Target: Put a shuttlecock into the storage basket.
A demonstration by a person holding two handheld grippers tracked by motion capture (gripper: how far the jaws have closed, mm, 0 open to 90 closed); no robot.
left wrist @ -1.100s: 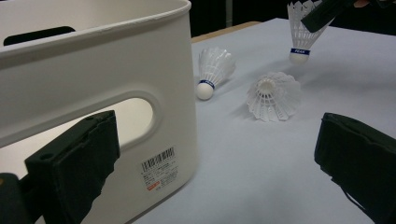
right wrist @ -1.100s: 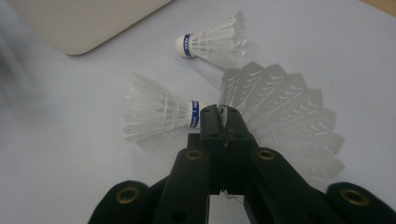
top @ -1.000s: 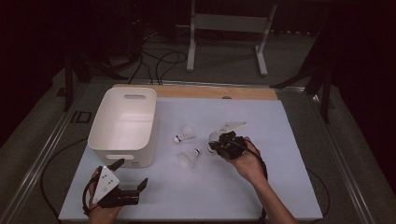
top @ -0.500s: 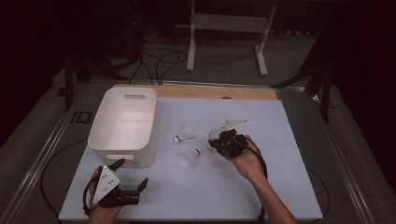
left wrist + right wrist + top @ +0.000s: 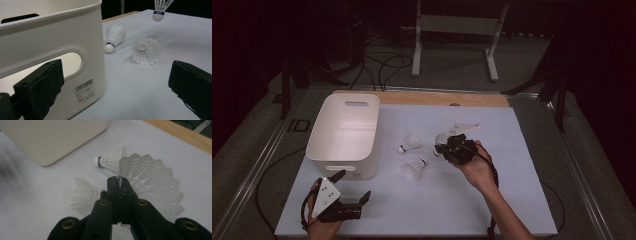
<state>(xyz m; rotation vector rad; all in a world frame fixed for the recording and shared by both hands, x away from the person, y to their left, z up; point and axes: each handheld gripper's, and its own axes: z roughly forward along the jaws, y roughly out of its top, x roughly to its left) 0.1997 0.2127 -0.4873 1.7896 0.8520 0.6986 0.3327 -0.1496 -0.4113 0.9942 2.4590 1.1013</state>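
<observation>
Three shuttlecocks are what we count on the pale blue table. One of them, the held shuttlecock, is pinched by a feather edge between the jaws of our right gripper, which are clamped tight together on it; its white skirt fans out to the right of the jaws in the right gripper view. In the high view that gripper sits near the middle of the table, and in the left gripper view the held shuttlecock hangs clear above the surface, cork down, with a blue band around the cork that carries small white lettering we read as "PEAK".

Two more lie on the table between the held one and the white bin. We see the far shuttlecock on its side with a blue band on its cork; the writing on that band is too small for us to read. We see the near shuttlecock also on its side, closer to us, its open skirt turned toward the left gripper view.

Our left gripper rests at the near left corner of the table, just in front of the bin, with its jaws spread wide and nothing between them. Through those jaws we look at the bin's front wall with its handle slot, and below the slot a white sticker with a barcode, some black print and a small red mark; the print is too fine for us to make out.
</observation>
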